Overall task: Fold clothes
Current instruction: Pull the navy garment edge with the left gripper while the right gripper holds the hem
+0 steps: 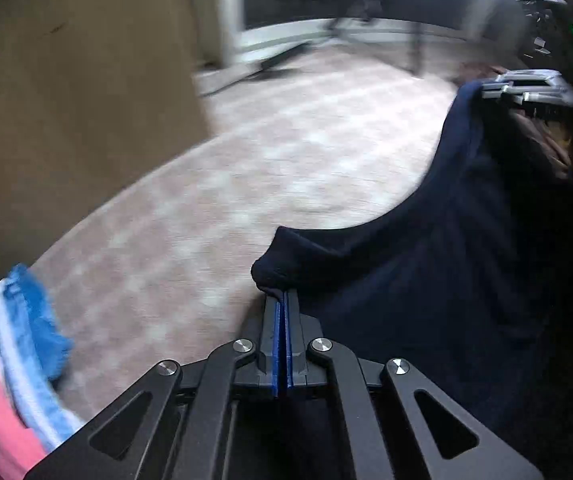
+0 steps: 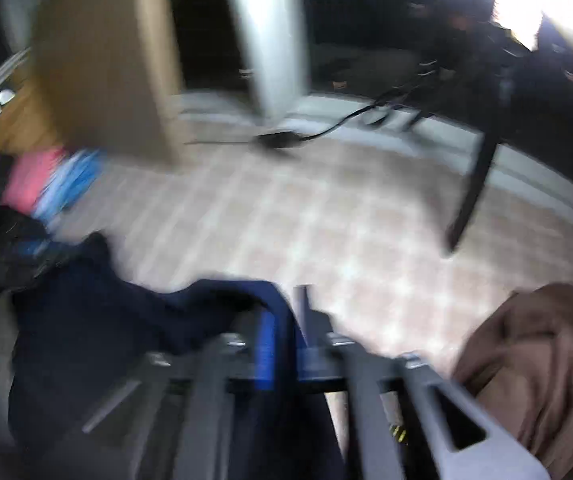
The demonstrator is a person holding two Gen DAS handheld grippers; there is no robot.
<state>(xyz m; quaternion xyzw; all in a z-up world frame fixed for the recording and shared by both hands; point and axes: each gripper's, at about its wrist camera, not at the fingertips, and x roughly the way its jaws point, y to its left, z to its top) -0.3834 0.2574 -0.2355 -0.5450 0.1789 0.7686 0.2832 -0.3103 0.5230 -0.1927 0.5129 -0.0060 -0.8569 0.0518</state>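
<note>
The floor [image 1: 286, 152] under you is pale, checked tile, and it fills most of both views. To your left a tan panel [image 1: 86, 80] rises off it, with a grey post [image 1: 228, 8] beyond.

Your navy garment [image 1: 466, 260] is the biggest thing off the ground: it hangs in a sagging span between your two grippers, held above the floor. A brown cloth [image 2: 534, 360] lies bunched at the lower right of the right wrist view. A small pile [image 1: 14, 360] of pink and blue folded pieces sits low on the left, beside the panel.

Your left gripper [image 1: 283, 300] has its jaws pressed together on a bunched corner of the garment, the blue pads nearly meeting. Your right gripper [image 2: 286, 304] has navy cloth draped over and between its fingers (this view is badly smeared, so you cannot tell how wide the jaws stand); in the left wrist view it sits at the garment's far upper corner.
</note>
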